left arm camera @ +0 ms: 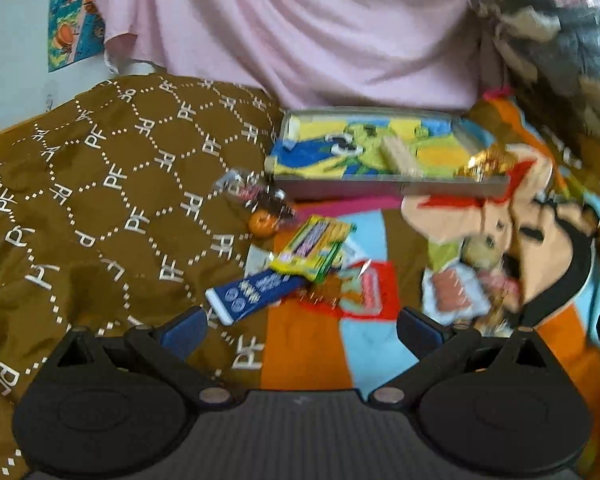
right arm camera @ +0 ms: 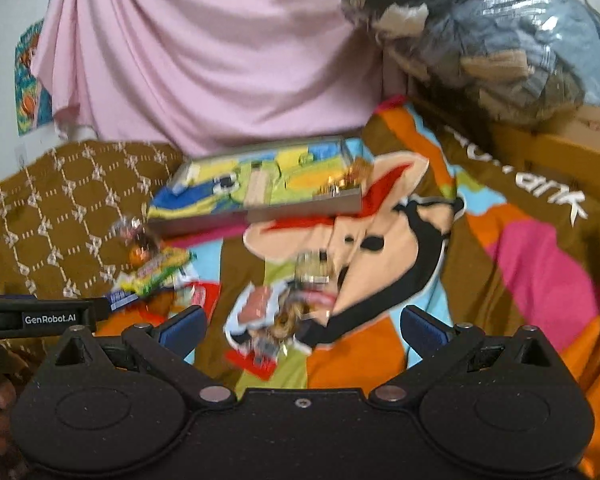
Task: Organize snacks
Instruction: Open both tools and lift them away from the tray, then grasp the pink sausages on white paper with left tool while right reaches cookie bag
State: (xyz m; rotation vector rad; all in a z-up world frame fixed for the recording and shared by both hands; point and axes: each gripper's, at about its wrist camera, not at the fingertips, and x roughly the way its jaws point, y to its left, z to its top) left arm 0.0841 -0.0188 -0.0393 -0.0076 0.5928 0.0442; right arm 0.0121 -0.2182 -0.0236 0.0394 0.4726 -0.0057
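Both sets of jaws stand wide apart and released, holding and touching nothing; the left gripper (left arm camera: 300,330) and the right gripper (right arm camera: 304,330) hover above the bed.

Loose snacks lie on the cartoon blanket (right arm camera: 520,264). One cluster, with a yellow-green packet (left arm camera: 314,246) partly over a blue packet (left arm camera: 252,290), sits just beside the blanket's left edge, against the brown cover (left arm camera: 100,184). A second cluster of small wrappers (right arm camera: 276,312) lies near the blanket's middle, directly ahead of the right gripper. The tray (left arm camera: 452,189) rests at the far edge of the blanket and already carries a few items, including gold-wrapped sweets (left arm camera: 486,166).

Hazards, as judged:
- Overlapping packets: closing on one may drag or lift its neighbour.
- Soft, creased bedding: jaws may pinch cloth along with a wrapper.
- Slick foil wrappers may slip during transfer.
- Motion blur in both views makes aiming unreliable.
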